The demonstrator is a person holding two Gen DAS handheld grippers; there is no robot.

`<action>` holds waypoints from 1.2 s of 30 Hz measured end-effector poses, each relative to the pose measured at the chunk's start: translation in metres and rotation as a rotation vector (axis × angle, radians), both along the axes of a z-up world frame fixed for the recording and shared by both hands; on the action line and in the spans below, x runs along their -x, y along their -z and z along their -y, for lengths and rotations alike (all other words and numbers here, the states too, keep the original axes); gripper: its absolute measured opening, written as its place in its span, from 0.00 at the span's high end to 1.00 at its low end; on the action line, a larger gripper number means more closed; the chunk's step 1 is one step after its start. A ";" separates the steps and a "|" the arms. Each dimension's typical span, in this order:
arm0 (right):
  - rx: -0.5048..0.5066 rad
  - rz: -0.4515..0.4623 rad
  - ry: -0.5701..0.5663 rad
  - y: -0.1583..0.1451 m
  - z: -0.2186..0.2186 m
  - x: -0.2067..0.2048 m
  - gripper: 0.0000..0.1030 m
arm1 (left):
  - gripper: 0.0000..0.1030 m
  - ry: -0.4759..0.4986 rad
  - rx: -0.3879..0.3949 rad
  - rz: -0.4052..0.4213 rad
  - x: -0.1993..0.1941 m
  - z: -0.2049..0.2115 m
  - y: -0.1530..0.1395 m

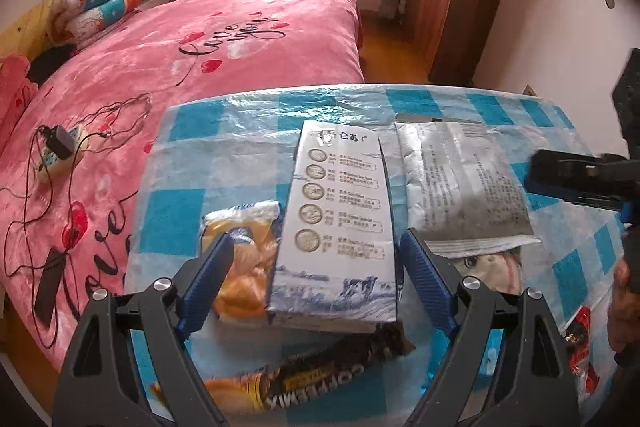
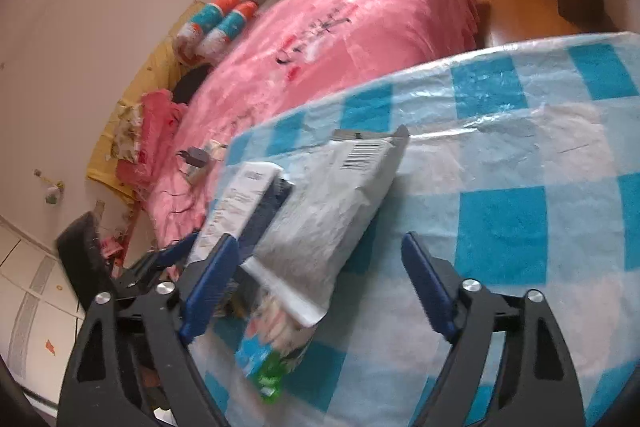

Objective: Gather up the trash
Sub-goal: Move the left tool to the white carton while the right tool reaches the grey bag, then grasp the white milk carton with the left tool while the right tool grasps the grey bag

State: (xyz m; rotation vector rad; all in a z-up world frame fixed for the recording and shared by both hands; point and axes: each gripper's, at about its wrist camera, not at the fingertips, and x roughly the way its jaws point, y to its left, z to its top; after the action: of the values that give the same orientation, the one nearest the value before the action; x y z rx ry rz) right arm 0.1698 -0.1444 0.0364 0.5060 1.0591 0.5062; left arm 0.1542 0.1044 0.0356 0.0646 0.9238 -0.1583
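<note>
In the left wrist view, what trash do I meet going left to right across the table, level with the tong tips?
Yellow snack bag → white milk carton, lying flat between the open left tongs → grey printed pouch → right tongs entering from the right edge.

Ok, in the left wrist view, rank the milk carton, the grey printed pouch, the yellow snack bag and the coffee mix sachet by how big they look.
1. milk carton, though it is nearest the camera
2. grey printed pouch, close behind; unsure against the carton
3. and 4. coffee mix sachet and yellow snack bag: both partly hidden, so I won't rank them.
</note>
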 end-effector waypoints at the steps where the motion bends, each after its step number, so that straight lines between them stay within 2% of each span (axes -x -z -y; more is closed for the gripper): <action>1: -0.013 -0.010 -0.001 0.004 -0.001 -0.004 0.21 | 0.17 0.005 0.001 -0.003 -0.002 0.001 0.001; 6: -0.020 -0.030 0.000 0.015 -0.005 -0.014 0.21 | 0.17 0.021 0.039 -0.031 -0.012 0.004 0.011; 8: -0.015 -0.023 -0.006 0.016 -0.009 -0.017 0.22 | 0.23 0.019 0.045 -0.041 -0.016 0.006 0.016; 9: -0.011 -0.020 -0.008 0.016 -0.011 -0.017 0.26 | 0.31 0.017 0.048 -0.045 -0.016 0.006 0.018; 10: 0.001 -0.016 -0.009 0.017 -0.014 -0.017 0.30 | 0.33 0.013 0.048 -0.043 -0.016 0.007 0.020; 12: 0.024 -0.009 -0.007 0.018 -0.017 -0.017 0.44 | 0.33 0.010 0.055 -0.028 -0.014 0.007 0.019; 16: 0.053 0.002 -0.019 0.020 -0.021 -0.014 0.53 | 0.33 0.012 0.053 -0.015 -0.009 0.011 0.019; 18: 0.069 0.011 -0.020 0.020 -0.020 -0.012 0.61 | 0.33 0.011 0.063 -0.011 -0.004 0.012 0.019; 26: 0.050 0.023 -0.030 0.019 -0.006 0.011 0.70 | 0.33 0.047 0.097 -0.012 0.029 0.023 0.016; 36: 0.003 0.047 -0.019 0.010 0.019 0.068 0.75 | 0.33 0.076 0.168 -0.010 0.084 0.036 0.011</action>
State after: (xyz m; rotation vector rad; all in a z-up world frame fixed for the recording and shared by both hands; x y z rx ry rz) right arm 0.1020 -0.1639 0.0266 0.4794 1.0205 0.5312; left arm 0.0701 0.0687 0.0249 -0.0568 0.9152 -0.3059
